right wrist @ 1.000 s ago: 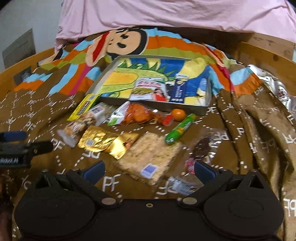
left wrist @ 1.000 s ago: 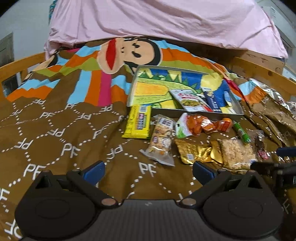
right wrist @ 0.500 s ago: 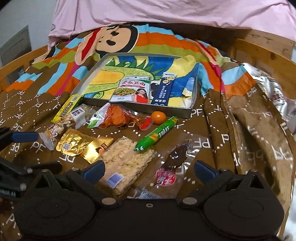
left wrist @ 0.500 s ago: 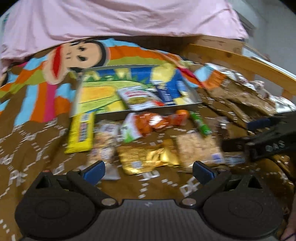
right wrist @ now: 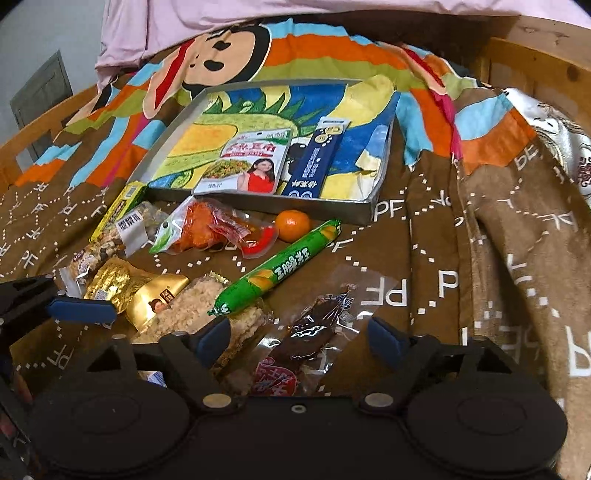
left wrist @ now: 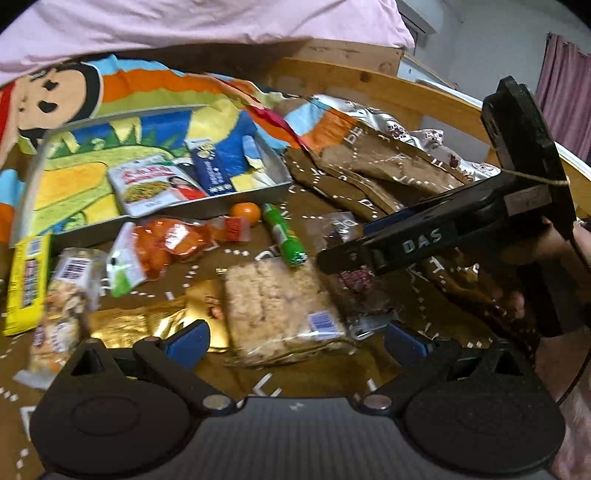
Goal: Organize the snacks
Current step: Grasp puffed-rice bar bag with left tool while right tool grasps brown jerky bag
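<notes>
Snacks lie on a brown blanket in front of a shallow tray (right wrist: pixel 258 201) (left wrist: pixel 236 201) that holds a white packet (right wrist: pixel 247 162) and a blue sachet (right wrist: pixel 314 162). My left gripper (left wrist: pixel 295 338) is open over a rice-crisp bar (left wrist: pixel 280 306). My right gripper (right wrist: pixel 301 341) is open over a dark snack in a clear wrapper (right wrist: pixel 306 336); it shows from the side in the left wrist view (left wrist: pixel 388 243). A green sausage stick (right wrist: pixel 277 267), an orange (right wrist: pixel 292 225), an orange-red packet (right wrist: pixel 214 229), gold packets (right wrist: pixel 129 291), a nut bar (right wrist: pixel 110 243) and a yellow pack (left wrist: pixel 27 280) lie around.
A wooden bed rail (left wrist: pixel 388 96) runs behind and to the right. A pink quilt (right wrist: pixel 258 18) lies at the back. A crumpled fold of blanket with silver lining (left wrist: pixel 388 147) rises at the right of the tray.
My left gripper has swung right and lower over the rice-crisp bar. My right gripper has moved forward and down over the dark snack. Both stay open.
</notes>
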A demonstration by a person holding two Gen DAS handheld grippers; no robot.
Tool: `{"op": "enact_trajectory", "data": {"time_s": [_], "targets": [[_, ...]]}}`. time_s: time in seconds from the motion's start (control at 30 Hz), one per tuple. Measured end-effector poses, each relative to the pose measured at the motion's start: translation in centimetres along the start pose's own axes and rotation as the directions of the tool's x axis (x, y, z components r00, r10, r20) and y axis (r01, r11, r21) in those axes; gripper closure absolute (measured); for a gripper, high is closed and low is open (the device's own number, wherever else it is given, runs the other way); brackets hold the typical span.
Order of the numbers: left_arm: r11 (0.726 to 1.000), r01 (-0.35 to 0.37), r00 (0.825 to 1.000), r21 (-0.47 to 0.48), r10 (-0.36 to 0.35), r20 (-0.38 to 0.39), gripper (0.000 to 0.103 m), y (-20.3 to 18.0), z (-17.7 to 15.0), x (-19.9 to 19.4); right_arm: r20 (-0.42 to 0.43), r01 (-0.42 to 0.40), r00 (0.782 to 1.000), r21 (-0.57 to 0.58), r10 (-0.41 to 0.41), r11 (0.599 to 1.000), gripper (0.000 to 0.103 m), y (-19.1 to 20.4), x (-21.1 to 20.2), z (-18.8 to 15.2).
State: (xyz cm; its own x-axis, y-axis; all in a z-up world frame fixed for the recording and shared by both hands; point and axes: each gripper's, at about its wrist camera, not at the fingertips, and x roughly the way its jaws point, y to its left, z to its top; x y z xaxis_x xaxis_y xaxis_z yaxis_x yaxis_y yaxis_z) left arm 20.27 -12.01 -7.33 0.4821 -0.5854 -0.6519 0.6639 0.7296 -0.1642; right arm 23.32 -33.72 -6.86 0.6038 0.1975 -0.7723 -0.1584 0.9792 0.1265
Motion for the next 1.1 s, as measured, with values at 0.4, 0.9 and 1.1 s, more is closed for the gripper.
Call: {"op": "enact_trajectory", "data": {"time_s": [0.4,0.9,1.1], "targets": [[0.985,0.014,0.995,-0.171,-0.031,-0.092,0.012,2.0,1.6,2.9,-0.021,0.017,1.0,-0.003,-0.017,1.0,0.048,-0.3,0.6,-0.1],[0.979,-0.065,0.987,-0.195,0.035,-0.157,0.024,1.9,2.2,4.4,-0.039,0.021,0.999,0.022,-0.02,1.0,0.044,-0.2,1.5,0.1],[0.976,-0.078,0.982,-0.203,0.04,-0.184,0.024,1.5,1.5,3.1,-0.048,-0.018,0.999,0.03,0.019,0.999,0.045,-0.2,0.2,-0.6]]}}
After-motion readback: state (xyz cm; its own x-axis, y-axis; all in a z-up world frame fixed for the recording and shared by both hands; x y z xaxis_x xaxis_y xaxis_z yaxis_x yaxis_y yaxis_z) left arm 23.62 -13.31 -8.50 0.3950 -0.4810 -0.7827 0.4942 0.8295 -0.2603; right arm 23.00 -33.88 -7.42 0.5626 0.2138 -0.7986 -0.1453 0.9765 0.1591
